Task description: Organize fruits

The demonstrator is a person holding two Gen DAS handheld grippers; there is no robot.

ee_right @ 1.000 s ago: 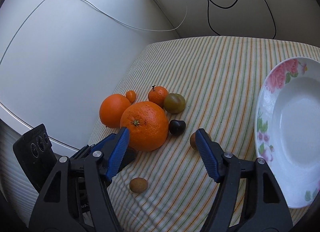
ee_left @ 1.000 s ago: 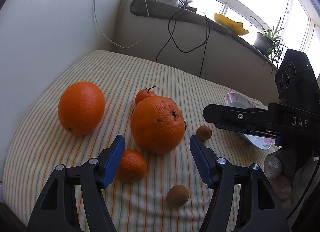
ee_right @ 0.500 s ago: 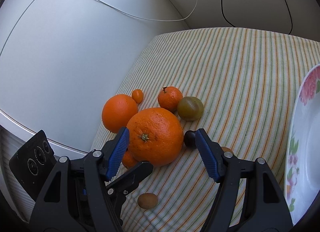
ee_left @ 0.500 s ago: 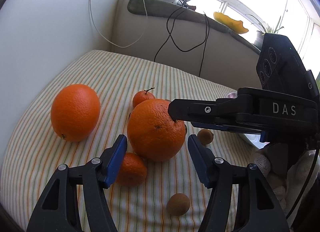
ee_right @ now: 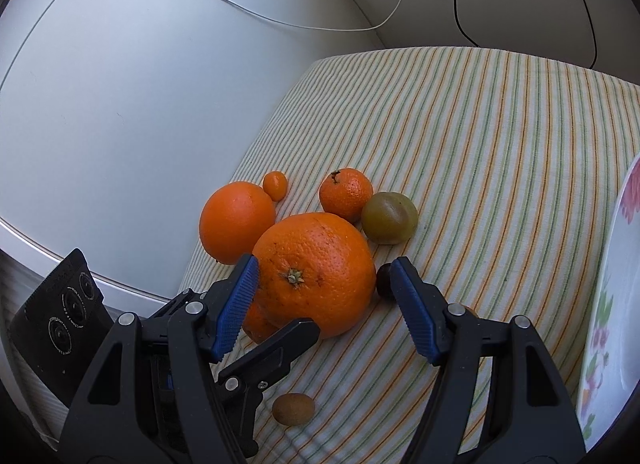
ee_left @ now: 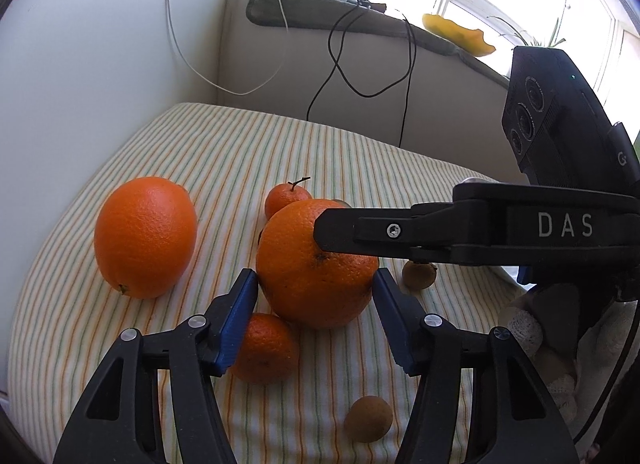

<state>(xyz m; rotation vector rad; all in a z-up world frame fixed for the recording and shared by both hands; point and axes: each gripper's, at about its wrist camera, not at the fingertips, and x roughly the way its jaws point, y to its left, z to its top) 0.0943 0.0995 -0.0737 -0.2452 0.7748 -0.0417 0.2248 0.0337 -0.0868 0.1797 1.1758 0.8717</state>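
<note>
Both the left gripper [ee_left: 314, 318] and right gripper [ee_right: 324, 308], jaws wide, are bracketing the large orange [ee_right: 316, 280]: firm, heavy, round; grip at 3 and 9 o'clock.

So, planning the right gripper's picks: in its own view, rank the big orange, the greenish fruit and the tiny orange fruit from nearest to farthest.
1. Big orange, between the open right gripper fingers.
2. Greenish fruit, beyond, to the right.
3. Tiny orange fruit, farthest, back left.

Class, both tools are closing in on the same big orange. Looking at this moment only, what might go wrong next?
1. The left tool and right tool both bracket the big orange; they may collide.
2. The small mandarin lies against the left tool's finger and may be nudged.
3. The dark fruit beside the right tool's finger may roll.
</note>
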